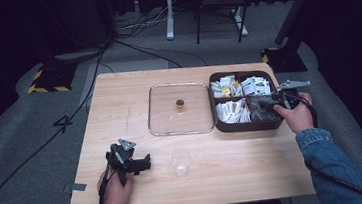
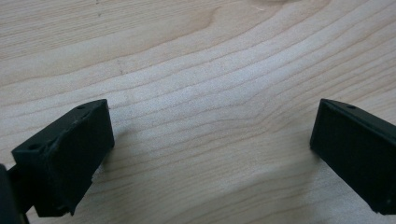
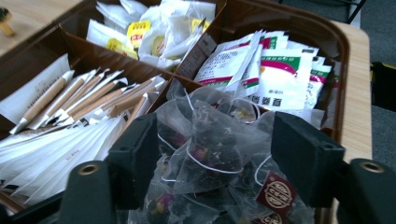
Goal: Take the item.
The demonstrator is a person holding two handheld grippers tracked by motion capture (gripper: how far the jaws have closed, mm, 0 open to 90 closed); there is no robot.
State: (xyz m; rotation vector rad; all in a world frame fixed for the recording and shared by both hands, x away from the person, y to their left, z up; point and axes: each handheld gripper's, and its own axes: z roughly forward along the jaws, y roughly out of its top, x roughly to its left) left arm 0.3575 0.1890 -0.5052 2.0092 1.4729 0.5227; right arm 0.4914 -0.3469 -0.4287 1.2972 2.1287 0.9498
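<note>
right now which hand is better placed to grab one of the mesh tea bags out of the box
Right. The right gripper already hangs over the box with its fingers open either side of the mesh tea bags. The left gripper sits across the table, fingers open over bare wood.

— Where's the left gripper (image 1: 146, 162)?
— Low at the near left, held in the left hand (image 1: 115, 188), jaws spread wide.
— And the right gripper (image 3: 212, 156)?
— Far right, arm extended, jaws apart; seemingly unclosed.
</note>
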